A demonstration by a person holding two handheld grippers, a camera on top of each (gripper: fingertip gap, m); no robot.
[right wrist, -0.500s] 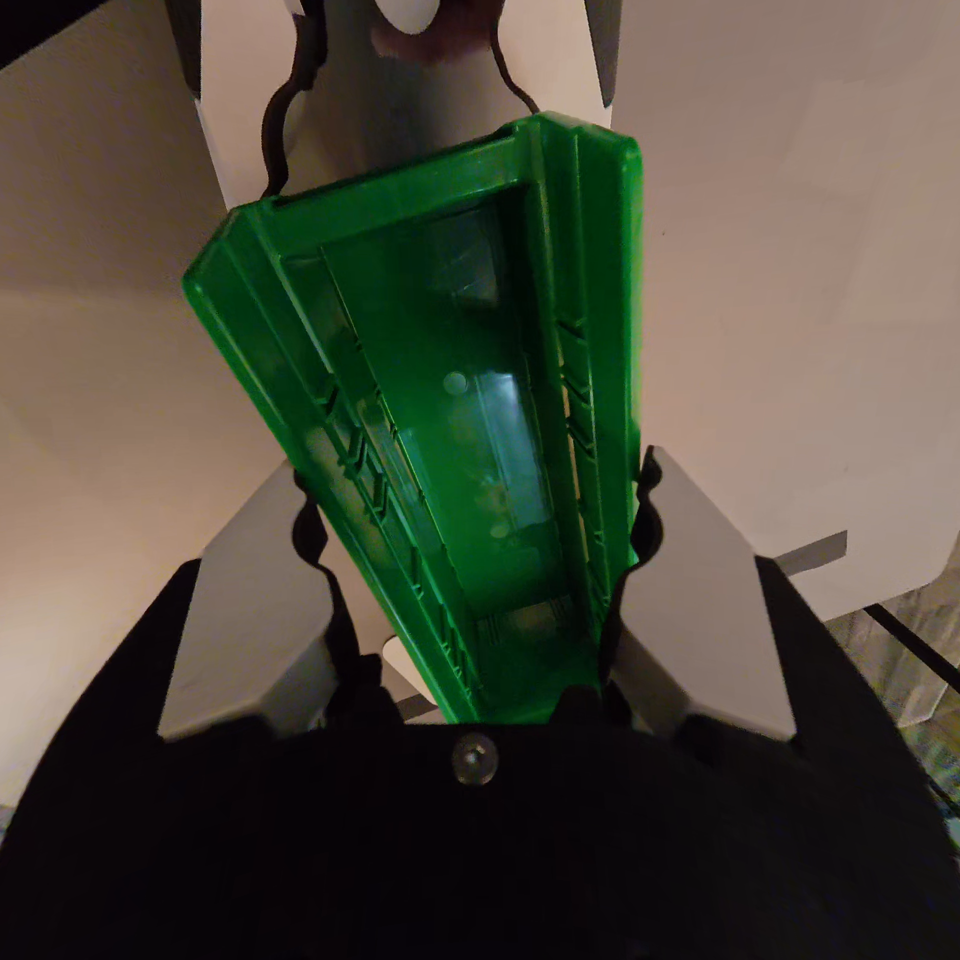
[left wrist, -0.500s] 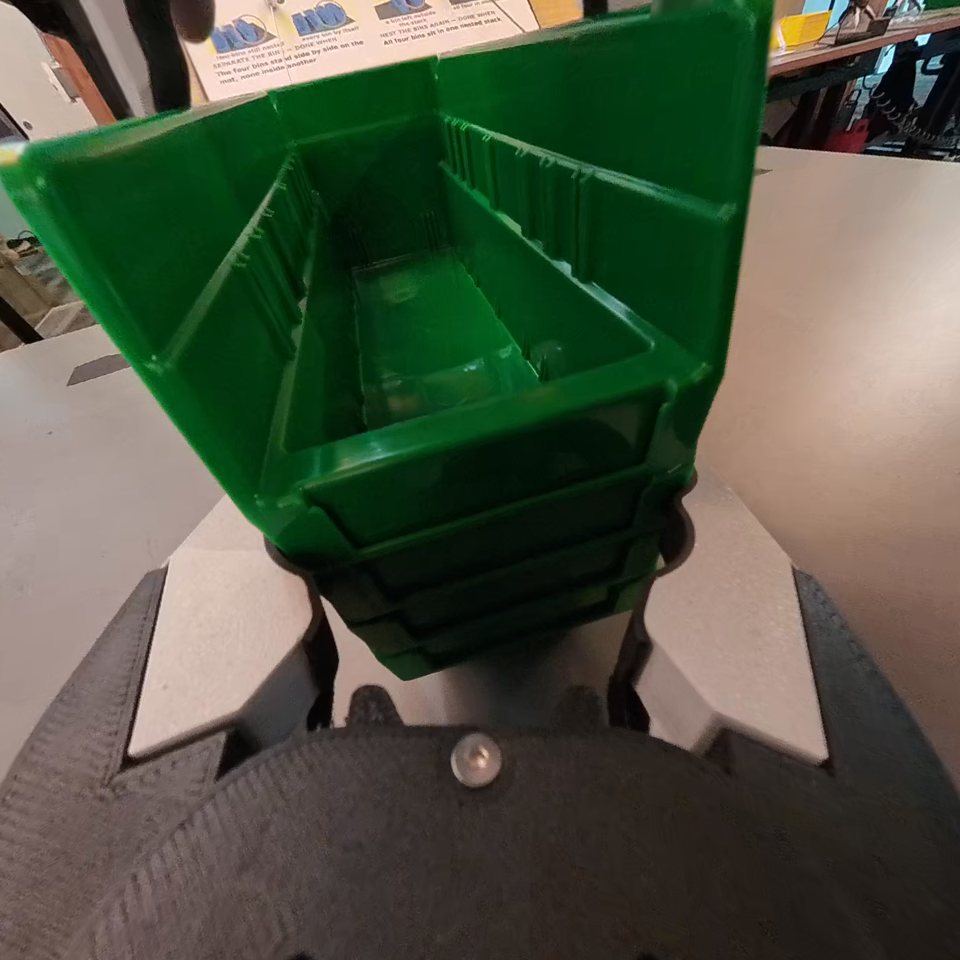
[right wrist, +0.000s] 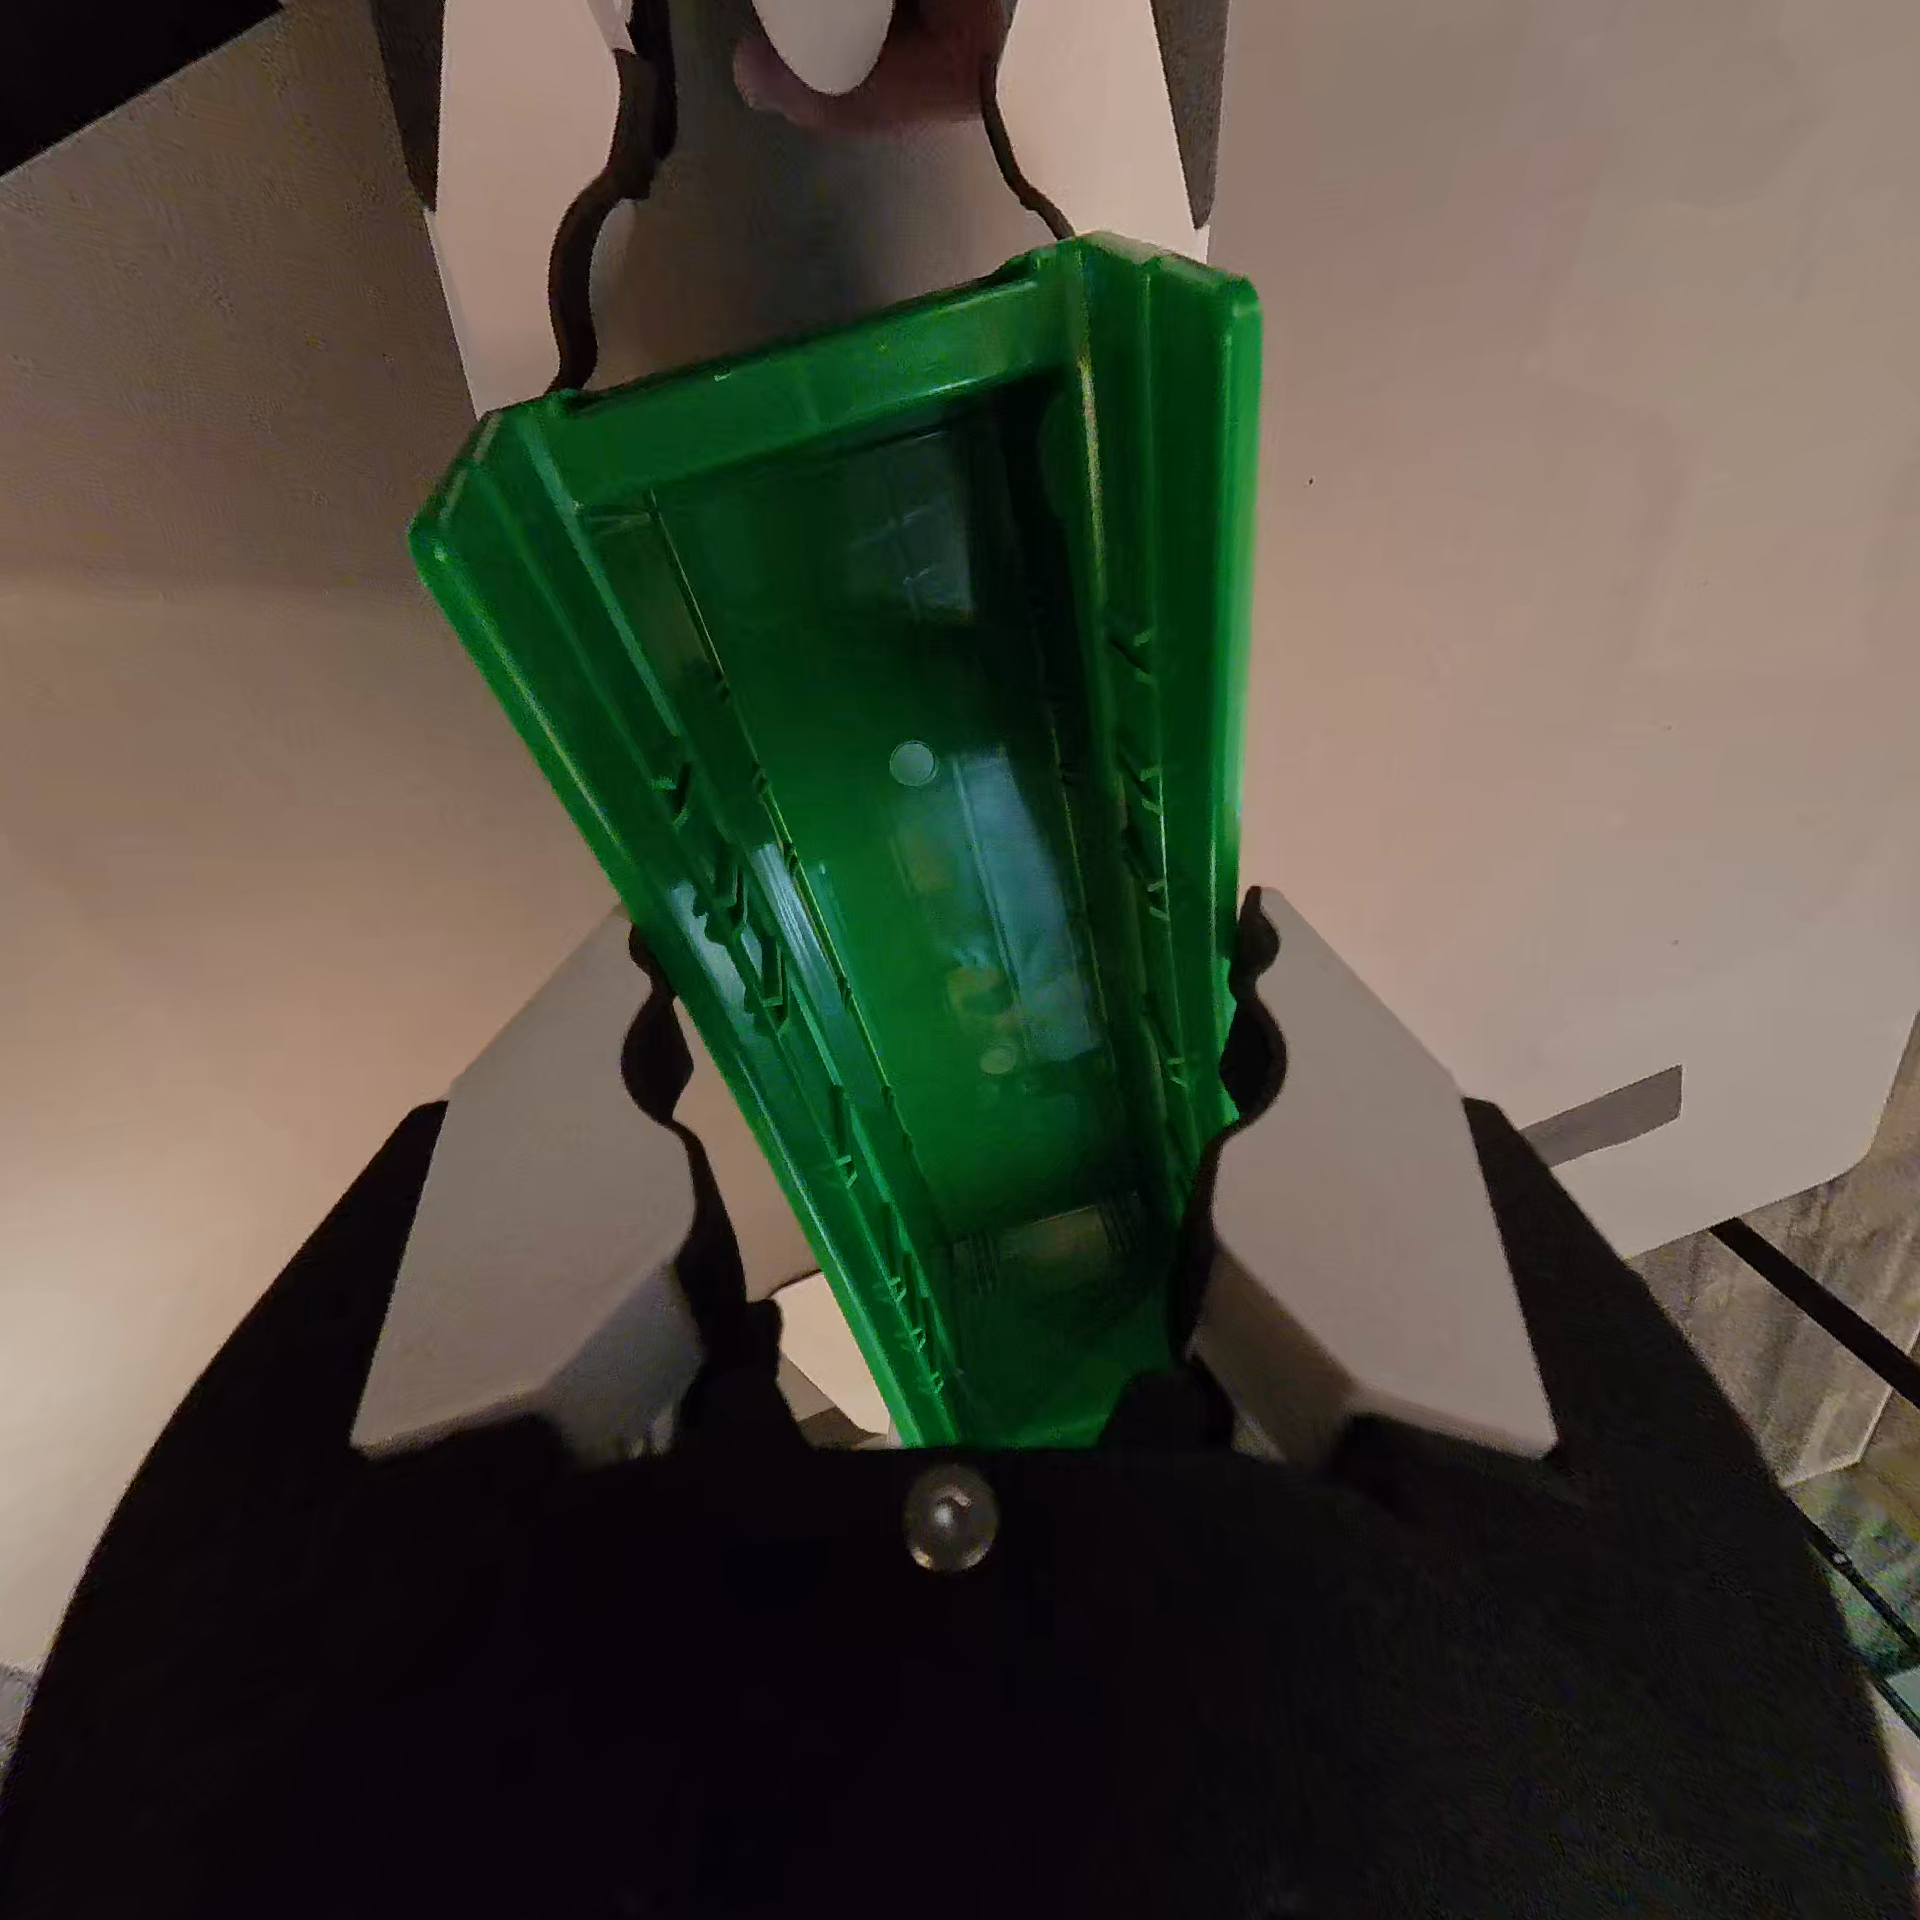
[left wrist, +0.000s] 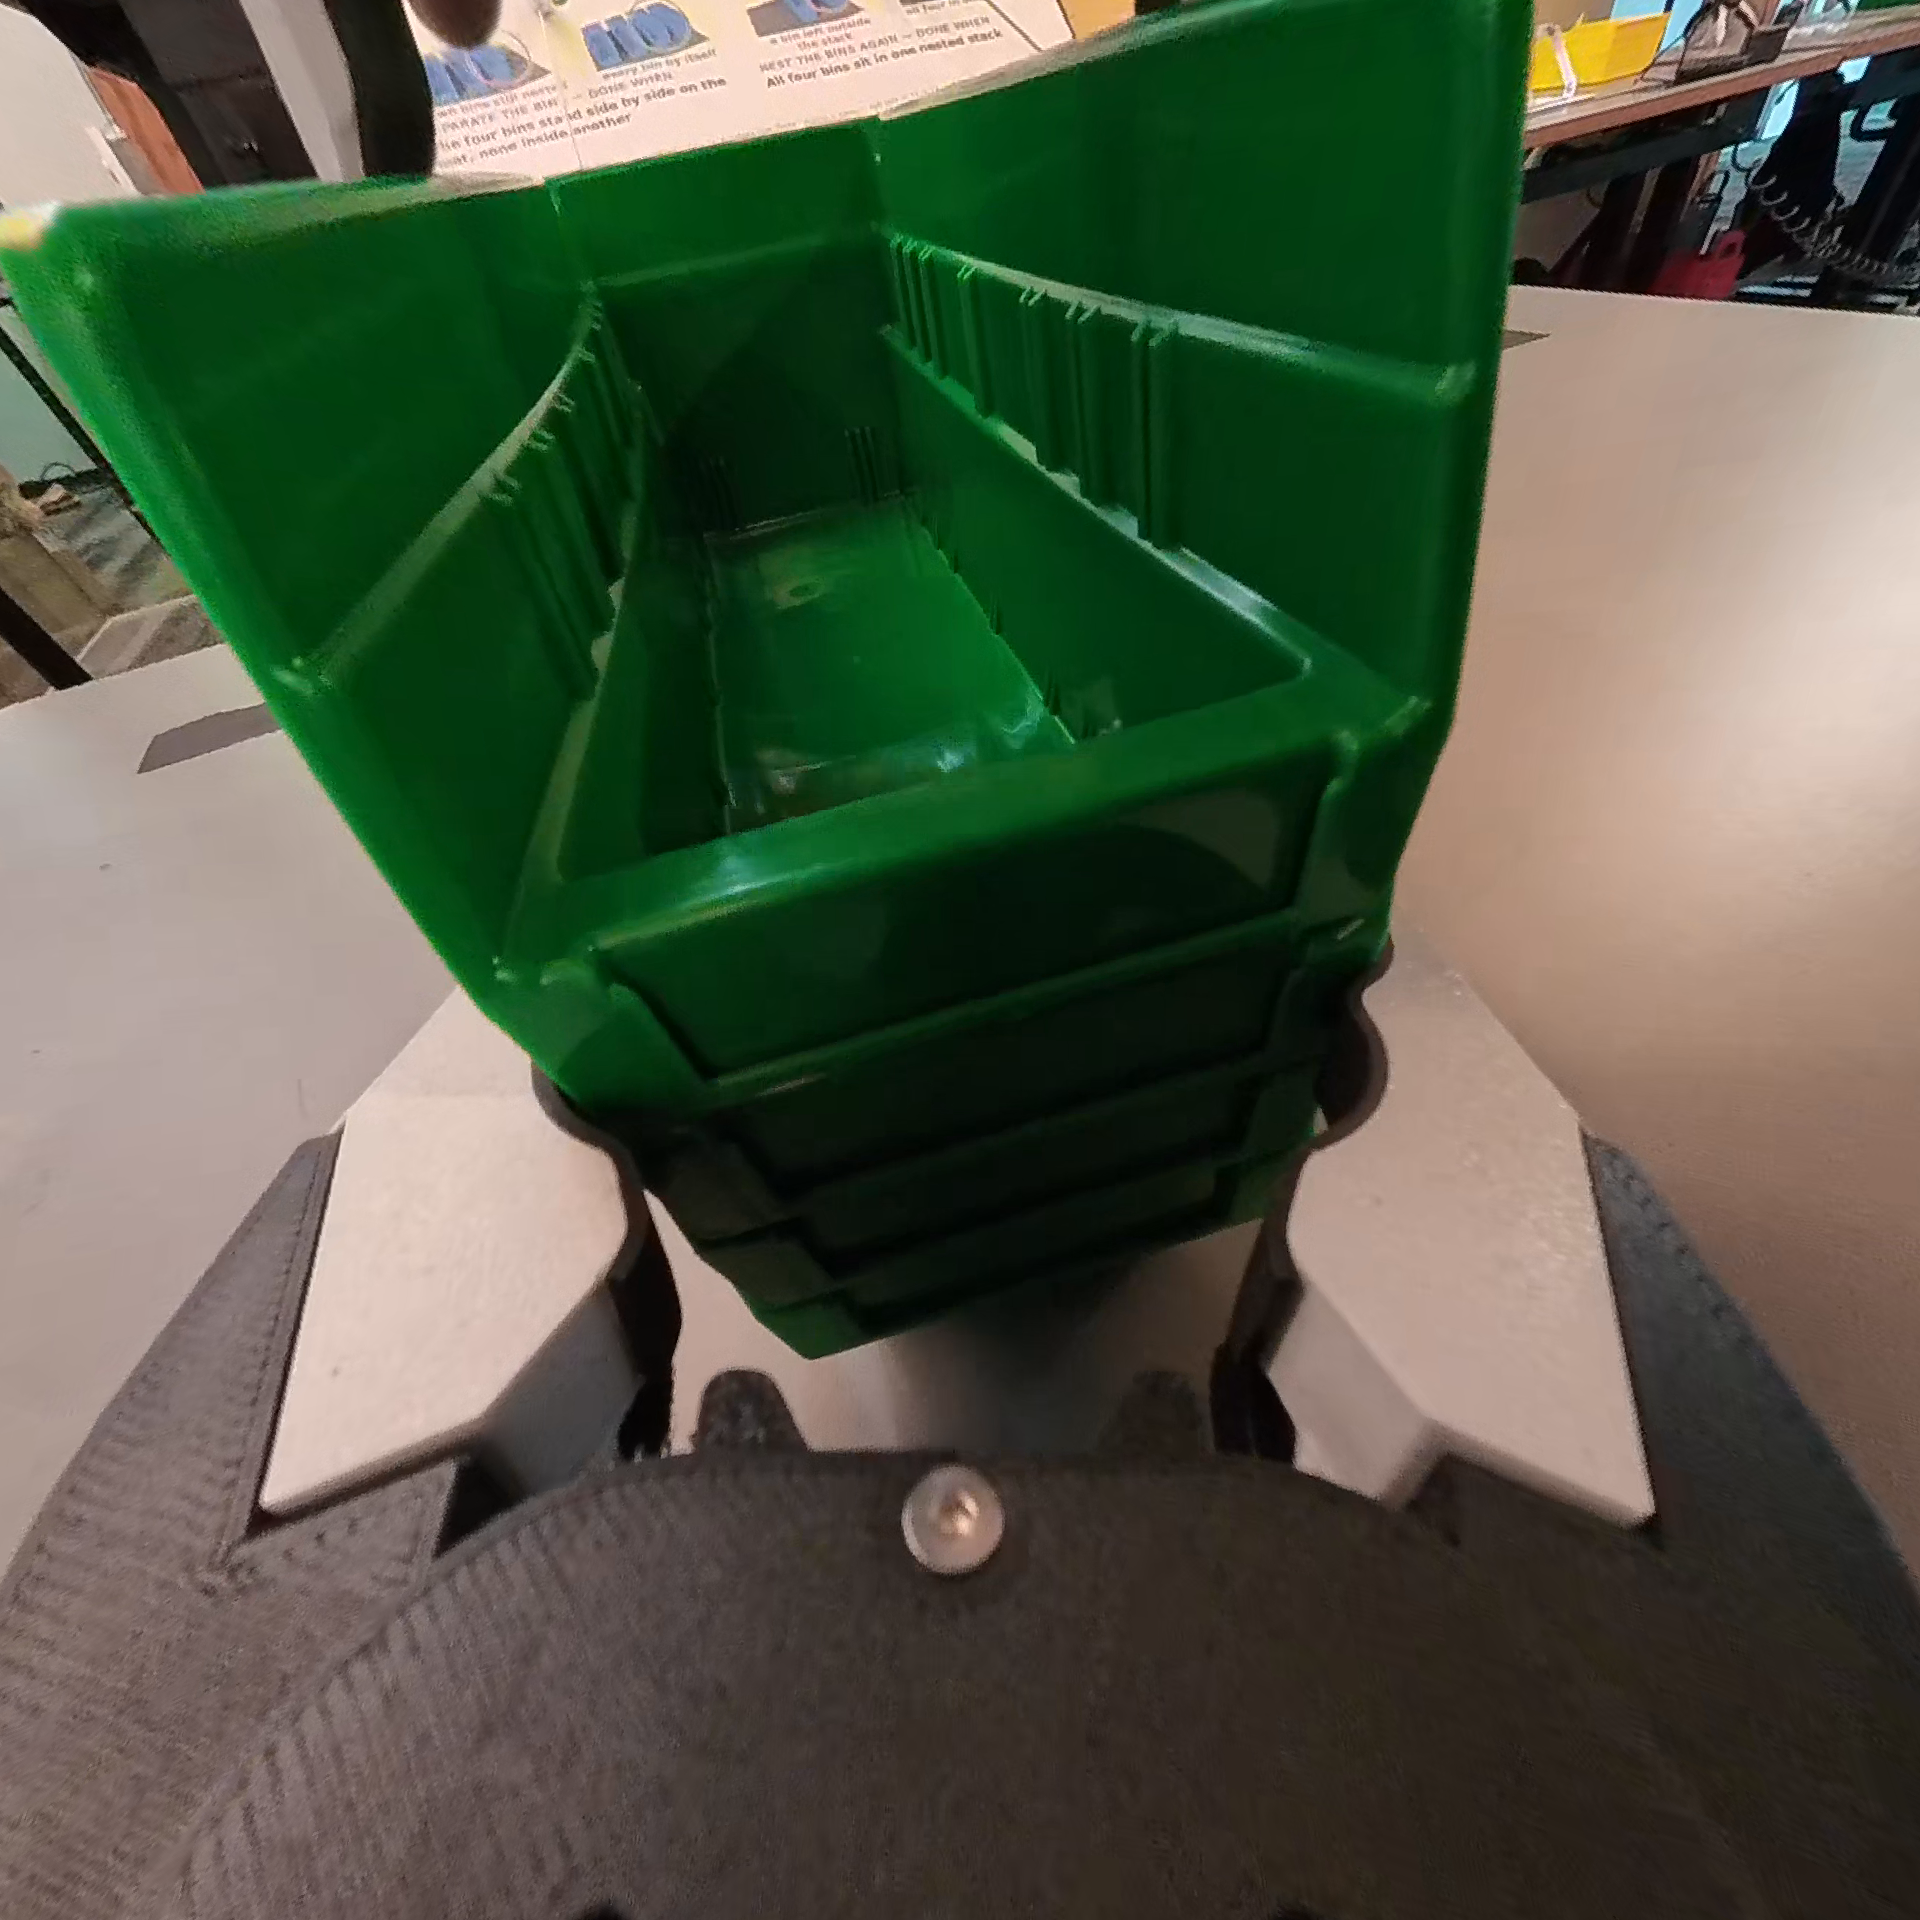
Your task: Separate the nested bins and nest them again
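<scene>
4 nested green bins (left wrist: 935,644), seemingly, both tools (left wrist: 961,1122) (right wrist: 940,1122) clenched on them.

**Little change: bin stack tips slightly in left view**

Seen from the left gripper (left wrist: 961,1174), stack of green bins (left wrist: 883,644) now tilted a touch more toward that gripper, showing more of the innermost floor. Front lips sit marginally lower between the fingers. In the right wrist view, practically no shift of the stack against the right gripper (right wrist: 951,1060).
</scene>
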